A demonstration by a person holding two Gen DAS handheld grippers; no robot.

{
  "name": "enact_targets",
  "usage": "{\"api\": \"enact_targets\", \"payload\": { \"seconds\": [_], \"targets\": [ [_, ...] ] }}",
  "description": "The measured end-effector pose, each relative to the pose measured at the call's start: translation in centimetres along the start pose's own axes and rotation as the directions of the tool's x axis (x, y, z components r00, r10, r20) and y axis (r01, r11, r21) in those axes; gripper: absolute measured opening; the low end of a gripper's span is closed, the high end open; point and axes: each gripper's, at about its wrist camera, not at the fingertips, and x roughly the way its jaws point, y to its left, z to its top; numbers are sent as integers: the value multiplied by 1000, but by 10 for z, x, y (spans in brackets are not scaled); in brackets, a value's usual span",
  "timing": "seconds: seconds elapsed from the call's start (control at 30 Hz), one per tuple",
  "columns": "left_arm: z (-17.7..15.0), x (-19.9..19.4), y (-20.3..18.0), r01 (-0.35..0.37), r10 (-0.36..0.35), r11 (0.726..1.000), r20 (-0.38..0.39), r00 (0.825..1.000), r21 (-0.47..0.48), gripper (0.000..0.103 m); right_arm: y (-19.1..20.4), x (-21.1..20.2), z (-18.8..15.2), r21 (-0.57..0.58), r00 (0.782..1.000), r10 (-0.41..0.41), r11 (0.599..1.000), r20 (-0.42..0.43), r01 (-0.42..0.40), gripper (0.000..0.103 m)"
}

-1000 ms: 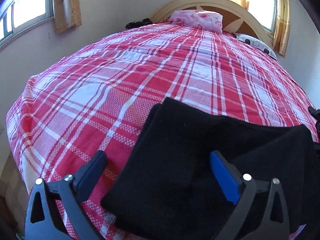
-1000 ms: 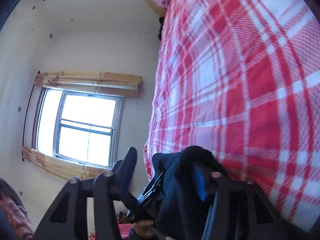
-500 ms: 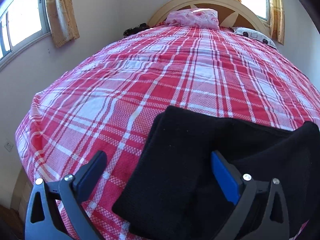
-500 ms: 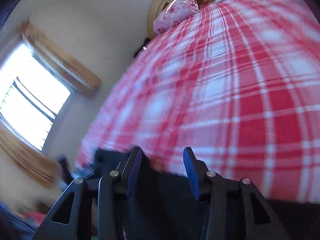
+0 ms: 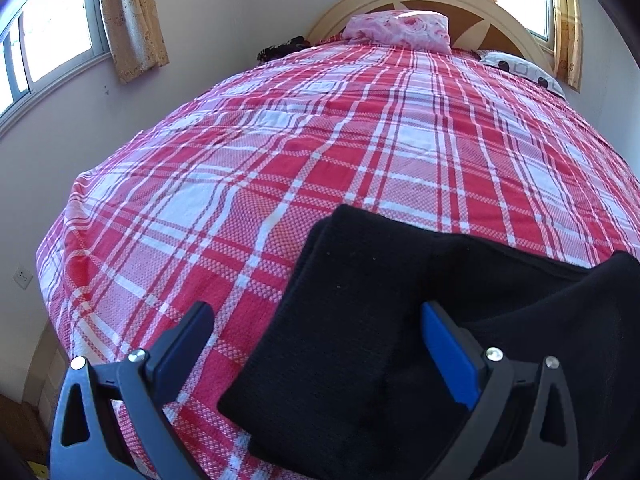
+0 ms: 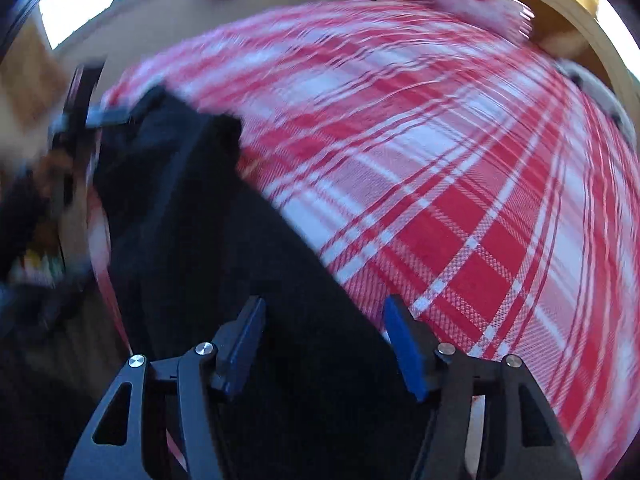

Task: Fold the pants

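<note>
Both the left gripper (image 5: pixel 316 344) and the right gripper (image 6: pixel 324 340) hang wide apart, holding nothing. The black pants (image 5: pixel 384 320) lie folded at the near edge of the red checked bed (image 5: pixel 320 152). The folding looks almost done. A pink pillow (image 5: pixel 400 30) sits far away.

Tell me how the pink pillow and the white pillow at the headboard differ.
The pink pillow has a rose print; the white pillow carries dark spots and squares. The pink pillow sits near the middle of the headboard, bunched up tall; the white pillow lies flatter toward the right edge of the bed. The pink pillow catches direct sunlight on top; the white pillow looks dimmer. Both rest at the far end of the plaid bedspread.
</note>
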Motion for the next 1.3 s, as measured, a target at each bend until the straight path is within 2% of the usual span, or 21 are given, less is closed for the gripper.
{"api": "enact_targets", "payload": {
  "seconds": [0.03,0.13,0.27,0.3,0.4,0.47,0.53,0.57,0.6,0.67,0.73,0.77,0.8,0.87,0.9,0.93,1.0,1.07,1.13,1.23,1.3],
  "targets": [
    [0,0,0,-4,4,1000,-1,1000,1,103,8,0,0,-47,999,-21,999,-32,19,63],
    [2,1,-2,-13,13,1000,-8,1000,9,103,18,-1,-7,-56,998,-22,998,-63,19,60],
    [3,0,-3,-17,17,999,-4,1000,37,103,35,-13,-24,-71,997,-50,996,-58,46,23],
    [3,0,-3,-17,17,999,-5,1000,36,103,39,-18,-29,-76,995,-81,994,-50,77,18],
    [3,0,-4,-22,22,999,-6,1000,30,103,38,-31,-40,-13,985,-170,985,-19,169,15],
    [2,0,-5,-29,29,999,-1,1000,33,103,28,-36,-48,90,974,-224,971,17,222,15],
    [2,-1,-7,-38,38,998,8,999,46,103,20,-34,-54,173,978,-199,967,58,187,19],
    [2,-1,-8,-43,42,997,13,999,56,103,20,-33,-56,183,977,-199,966,79,182,29],
    [3,-3,-9,-49,48,996,16,999,69,103,18,-34,-59,197,972,-209,963,111,184,44],
    [4,-10,-10,-63,60,995,34,998,84,103,12,-44,-64,263,961,-226,948,161,179,49],
    [1,-18,-12,-98,90,989,82,993,109,103,0,-74,-79,410,925,-265,902,272,138,49],
    [-1,-20,-14,-130,116,983,110,987,131,103,-8,-95,-96,512,891,-310,852,332,106,50],
    [-3,-17,-15,-138,123,980,108,987,147,103,-13,-109,-113,587,863,-361,804,353,96,50],
    [-4,-11,-13,-116,105,984,91,990,131,103,-16,-129,-154,720,807,-504,678,307,149,50],
    [-3,-9,-10,-96,88,990,79,993,101,103,-16,-133,-174,759,790,-552,625,266,180,50],
    [-1,-8,-8,-79,74,994,63,995,79,103,-16,-133,-190,781,793,-565,592,227,198,50],
    [2,-5,-4,-48,47,998,32,998,45,103,-19,-121,-222,812,838,-537,530,98,245,50],
    [3,-4,-2,-29,29,999,7,1000,17,103,-19,-113,-245,820,858,-514,497,12,286,50],
    [3,-5,-3,-31,31,999,0,1000,15,103,-17,-127,-273,855,835,-550,433,-1,286,50],
    [2,-6,-8,-63,63,998,5,998,31,103,-32,-171,-326,943,771,-636,273,28,191,52],
    [2,-6,-13,-89,89,995,10,996,43,103,-52,-191,-356,968,754,-656,210,33,140,56]
  ]
}}
